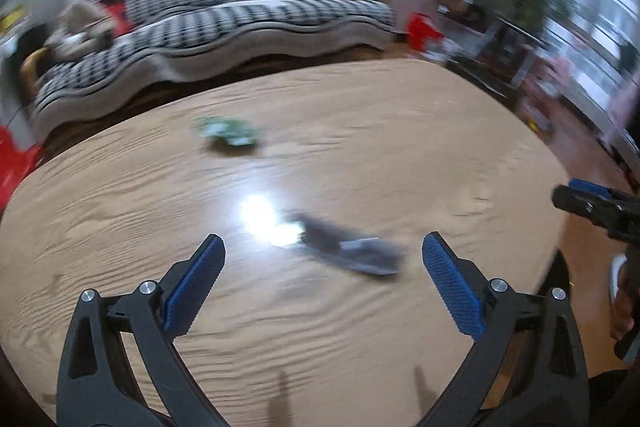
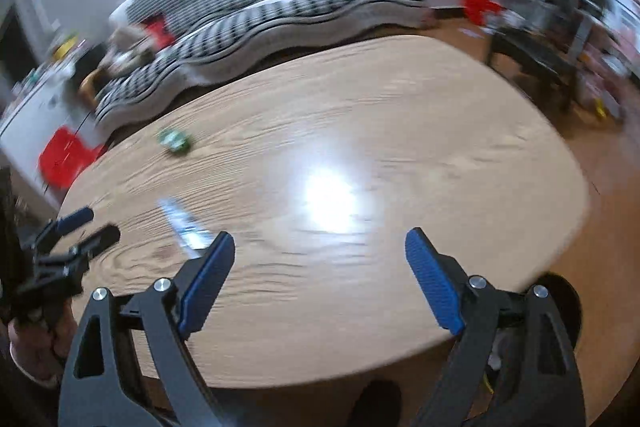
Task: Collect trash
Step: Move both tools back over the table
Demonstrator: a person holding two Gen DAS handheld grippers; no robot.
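So, quick rundown from where I'm standing:

Table: big oval light-wood table point(image 1: 360, 131), glossy, with lamp glare in the middle.

Trash: two bits. A flat grey-blue wrapper point(image 1: 348, 247) lies near the front edge; a crumpled green wrapper point(image 1: 230, 133) sits further back, toward the black-and-white checked sofa point(image 1: 224, 11). Both are motion-blurred, so I can't say what they actually are.

Left gripper point(image 1: 322, 261): blue-padded jaws spread wide, nothing between them – hanging above the table, angled down.

Right gripper point(image 2: 320, 259): same deal, jaws apart and empty, over a bare patch of wood.

Key relation: the grey-blue one lies just ahead of the left gripper, a bit toward its right finger. Its long axis runs diagonally, from far-left to near-right in that view. From the right gripper it's off to the left, partly behind the left finger.

Nearer hand: the left one, I'd say – though it'd probably need a wrist roll to pinch across the narrow side.
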